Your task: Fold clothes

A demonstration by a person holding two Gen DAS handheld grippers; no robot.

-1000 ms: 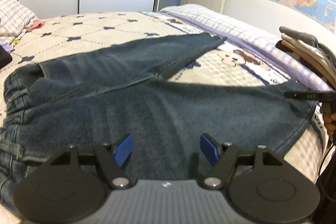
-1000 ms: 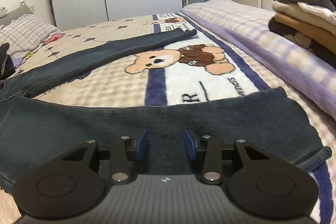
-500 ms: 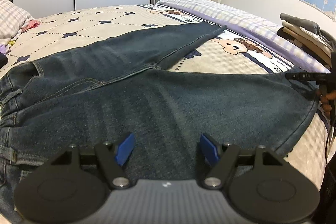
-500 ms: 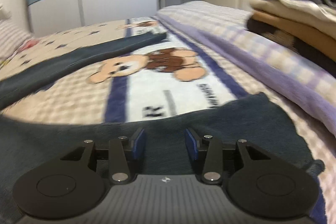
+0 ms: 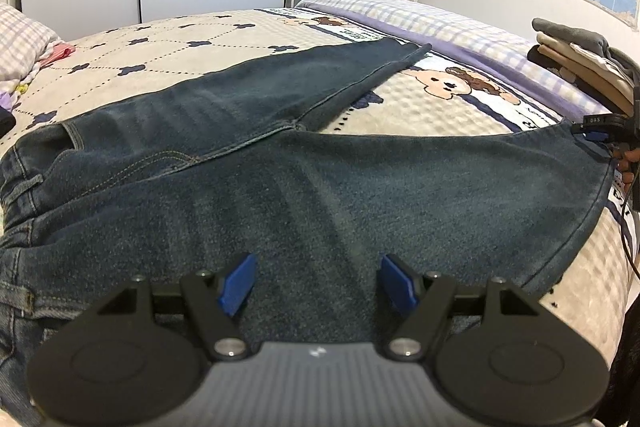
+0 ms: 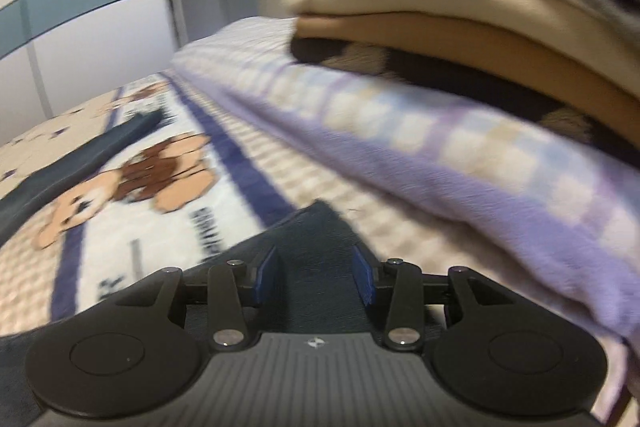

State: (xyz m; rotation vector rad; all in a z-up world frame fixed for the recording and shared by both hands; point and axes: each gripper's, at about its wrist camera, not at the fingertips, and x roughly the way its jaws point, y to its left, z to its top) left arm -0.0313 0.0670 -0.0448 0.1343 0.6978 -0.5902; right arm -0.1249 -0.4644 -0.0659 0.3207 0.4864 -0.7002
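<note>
Presently the jeans (image 5: 320, 187) lie spread flat on the bed (image 5: 160, 47), legs splayed, the near leg's long axis running from waistband out to its hem. My right tool (image 6: 316, 279) sits at that hem, part open, denim between its pads but no grip that I can confirm. My left tool (image 5: 318, 283) hovers wide open over mid-leg, holding nothing, so I judge the right hand better placed to lift the hem.

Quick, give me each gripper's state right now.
Left gripper: jaws open, hovering over the jeans, holding nothing.
Right gripper: jaws open at the hem corner of the near leg, fabric between them, not gripped.
</note>
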